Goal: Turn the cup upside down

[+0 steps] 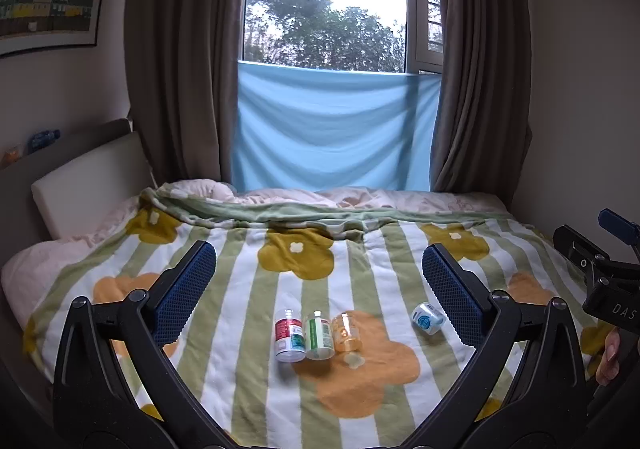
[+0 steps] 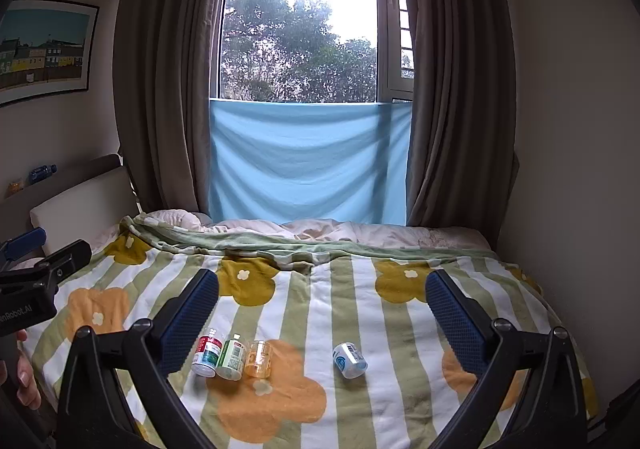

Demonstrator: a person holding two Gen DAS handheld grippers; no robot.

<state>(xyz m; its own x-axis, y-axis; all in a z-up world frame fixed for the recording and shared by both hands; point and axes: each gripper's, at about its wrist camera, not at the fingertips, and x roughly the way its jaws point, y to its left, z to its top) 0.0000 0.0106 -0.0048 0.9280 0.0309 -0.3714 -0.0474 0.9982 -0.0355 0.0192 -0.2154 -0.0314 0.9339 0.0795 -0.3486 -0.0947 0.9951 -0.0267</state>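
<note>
Both claws wide open, empty: left claw (image 1: 320, 285), right claw (image 2: 322, 301), hovering over the bed. Cup (image 2: 258, 359) looks light, thin clear plastic, probably slick and crushable, so I'd pinch mid-wall gently. Small amber tumbler, standing on the blanket (image 2: 360, 409) just beside two bottles.

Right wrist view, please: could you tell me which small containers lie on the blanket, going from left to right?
Red-labelled bottle → green-labelled bottle → clear orange cup → then, after a gap, the blue-and-white bottle lying apart on a white stripe of the blanket.
</note>
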